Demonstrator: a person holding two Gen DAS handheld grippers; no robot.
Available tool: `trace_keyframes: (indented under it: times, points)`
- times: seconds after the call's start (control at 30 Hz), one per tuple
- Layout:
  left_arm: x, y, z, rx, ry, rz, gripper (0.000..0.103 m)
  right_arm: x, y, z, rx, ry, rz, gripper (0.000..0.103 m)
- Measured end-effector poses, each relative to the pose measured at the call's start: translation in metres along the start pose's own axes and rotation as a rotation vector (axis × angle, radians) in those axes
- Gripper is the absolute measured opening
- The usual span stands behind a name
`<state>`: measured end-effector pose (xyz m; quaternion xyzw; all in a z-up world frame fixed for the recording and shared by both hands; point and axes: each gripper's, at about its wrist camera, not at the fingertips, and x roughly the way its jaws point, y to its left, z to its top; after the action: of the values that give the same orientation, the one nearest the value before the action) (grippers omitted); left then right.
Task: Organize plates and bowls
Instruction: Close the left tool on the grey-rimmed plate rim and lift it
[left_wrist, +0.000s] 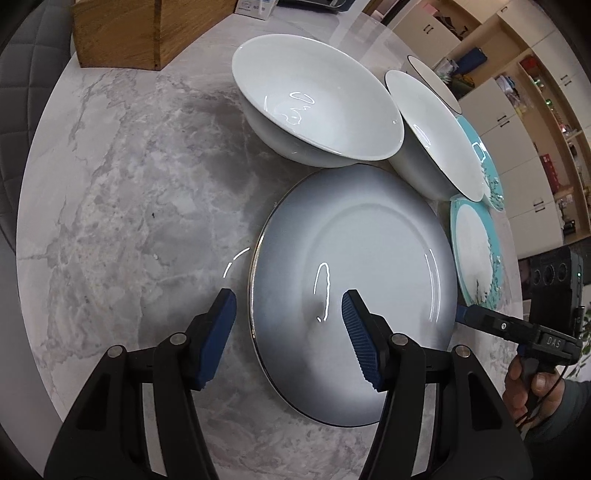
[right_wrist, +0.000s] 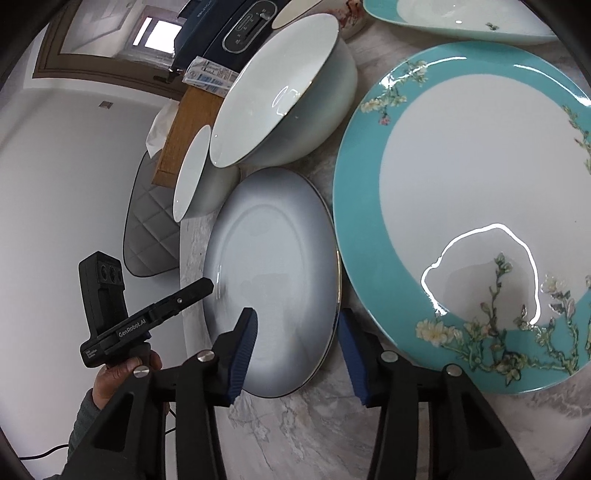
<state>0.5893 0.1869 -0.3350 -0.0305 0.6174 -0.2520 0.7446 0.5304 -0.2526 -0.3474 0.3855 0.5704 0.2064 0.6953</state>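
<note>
Plates and bowls crowd one side of the round marble surface (left_wrist: 110, 192), and both grippers have gone for the same piece: the white plate (left_wrist: 354, 288) lying flat near the edge. The left gripper (left_wrist: 290, 332) straddles one side of its rim, one pad over the plate, the other over bare marble; its jaws stand apart and press on nothing. The right gripper (right_wrist: 297, 350) straddles the opposite side of the rim in the same way, spread with a gap at each pad.

Crowding is the trouble, to my eye. A teal floral plate (right_wrist: 461, 206) sits just beside the white plate on the right gripper's side, so that gripper's outer finger could catch its edge and shove it. Behind, the large white bowl (left_wrist: 317, 99) and a smaller white bowl (left_wrist: 436, 140) stand just beside the plate's far rim, perhaps touching; a careless lift or slide may knock them. Glazed china is slick, and a pinch on the thin rim from two sides could slip if one gripper rises before the other, tipping the plate back down.
</note>
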Motion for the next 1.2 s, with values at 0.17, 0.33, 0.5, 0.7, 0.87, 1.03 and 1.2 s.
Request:
trace_keyframes:
  times: [0.17, 0.33, 0.5, 0.7, 0.87, 1.03, 1.2]
  points:
    - [0.006, -0.011, 0.006, 0.036, 0.013, 0.029, 0.046, 0.002, 0.001, 0.0, -0.006, -0.016, -0.033, 0.039]
    - [0.001, 0.001, 0.005, 0.004, 0.03, 0.06, 0.026, 0.005, -0.003, 0.001, 0.014, -0.012, -0.067, 0.026]
    - [-0.001, 0.002, -0.003, -0.013, 0.02, 0.065, 0.025, 0.004, -0.016, 0.004, 0.069, 0.003, -0.058, 0.013]
    - [-0.004, 0.011, -0.007, -0.07, 0.033, 0.03, 0.022, 0.005, -0.012, 0.009, 0.073, -0.001, -0.062, 0.014]
    - [-0.008, 0.012, -0.021, -0.094, 0.023, 0.018, 0.02, 0.004, -0.013, 0.009, 0.074, 0.006, -0.068, 0.014]
    - [-0.015, 0.014, -0.04, -0.13, 0.008, 0.004, 0.019, 0.003, -0.011, 0.005, 0.068, 0.016, -0.074, 0.014]
    - [-0.027, 0.014, -0.065, -0.164, -0.014, -0.011, 0.017, -0.004, -0.007, 0.002, 0.05, 0.021, -0.073, 0.014]
